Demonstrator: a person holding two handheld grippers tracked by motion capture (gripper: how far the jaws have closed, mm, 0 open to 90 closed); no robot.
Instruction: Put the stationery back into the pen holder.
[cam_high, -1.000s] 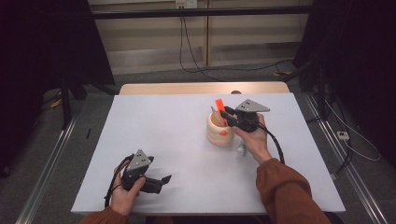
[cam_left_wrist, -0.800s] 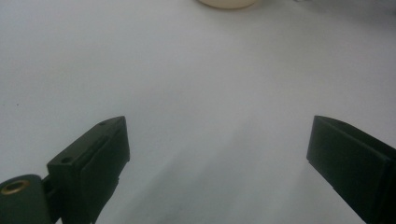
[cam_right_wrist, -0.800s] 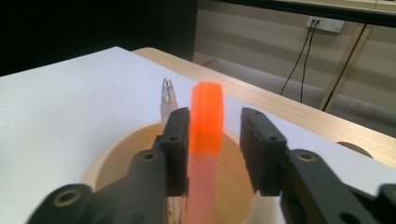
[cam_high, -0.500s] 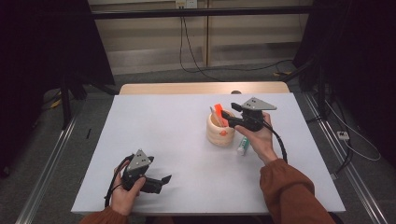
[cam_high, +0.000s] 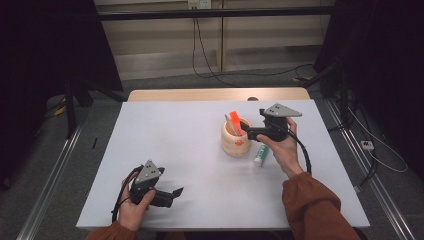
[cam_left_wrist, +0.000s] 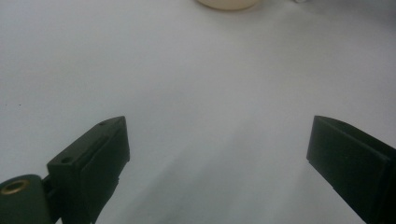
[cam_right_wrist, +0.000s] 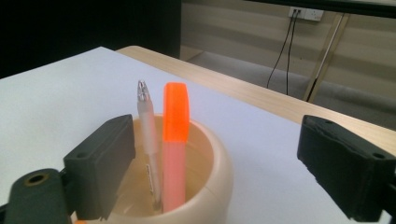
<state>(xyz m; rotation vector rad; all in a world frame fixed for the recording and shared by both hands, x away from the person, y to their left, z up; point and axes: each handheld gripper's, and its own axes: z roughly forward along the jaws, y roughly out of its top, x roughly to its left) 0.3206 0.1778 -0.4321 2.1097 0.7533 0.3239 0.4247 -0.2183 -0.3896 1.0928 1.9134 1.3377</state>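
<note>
A cream round pen cup (cam_high: 236, 138) (cam_right_wrist: 205, 177) stands on the white table, right of centre. An orange highlighter (cam_high: 235, 123) (cam_right_wrist: 174, 140) and a clear pen (cam_right_wrist: 147, 135) stand upright inside it. My right gripper (cam_high: 244, 125) (cam_right_wrist: 217, 163) hovers open just above the cup's near rim, with nothing between its jaws. A white marker with a green cap (cam_high: 260, 155) lies on the table beside the cup, under my right hand. My left gripper (cam_high: 176, 192) (cam_left_wrist: 217, 158) rests open near the table's front left, holding nothing. The cup's base (cam_left_wrist: 227, 3) shows far ahead of it.
The white table (cam_high: 175, 135) has a wooden strip along its far edge (cam_high: 200, 94). Cables trail on the floor behind. Dark stands flank both sides of the table.
My right gripper has moved back from over the cup toward the right and let go of the orange highlighter, which now stands in the cup. The green-capped marker has come into sight. The left gripper stays put.
</note>
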